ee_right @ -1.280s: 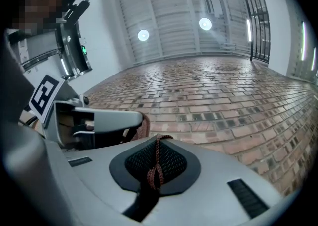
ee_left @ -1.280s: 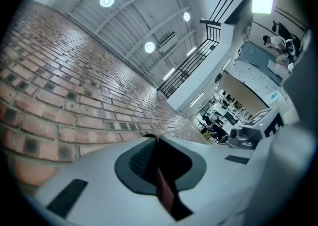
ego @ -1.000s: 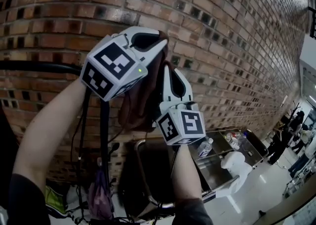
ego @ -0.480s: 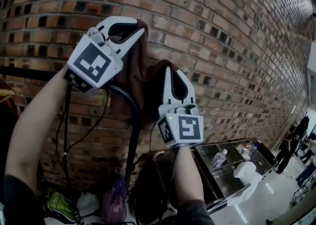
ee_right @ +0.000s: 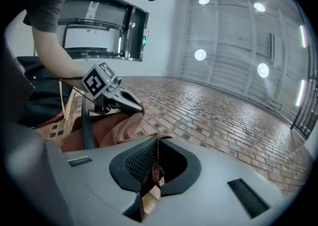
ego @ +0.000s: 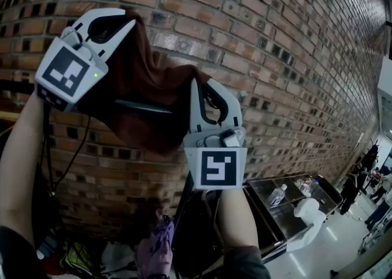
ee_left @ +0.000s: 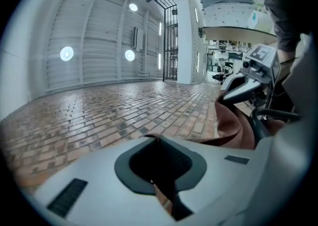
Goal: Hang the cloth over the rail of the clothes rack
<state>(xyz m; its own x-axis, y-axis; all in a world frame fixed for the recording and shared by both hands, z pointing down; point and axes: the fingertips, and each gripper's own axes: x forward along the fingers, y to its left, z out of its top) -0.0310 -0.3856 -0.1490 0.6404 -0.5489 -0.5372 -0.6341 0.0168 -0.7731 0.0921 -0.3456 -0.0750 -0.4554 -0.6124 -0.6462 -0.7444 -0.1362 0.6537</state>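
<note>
Overhead, against a brick wall (ego: 275, 38), the left gripper (ego: 125, 21) and right gripper (ego: 197, 84) stretch a brown cloth (ego: 144, 78) between them, and a dark rail (ego: 144, 107) crosses it. Left gripper view: jaws clamped on the cloth's edge. Right gripper view: jaws likewise pinch its edge.

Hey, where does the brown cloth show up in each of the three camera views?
Head view: cloth centre-left, stretched from left claw to right claw, black rail crossing it.
Left gripper view: cloth right of centre, below the right claw.
Right gripper view: cloth left of centre, below the left claw.
Shared landmark: brick wall.
</note>
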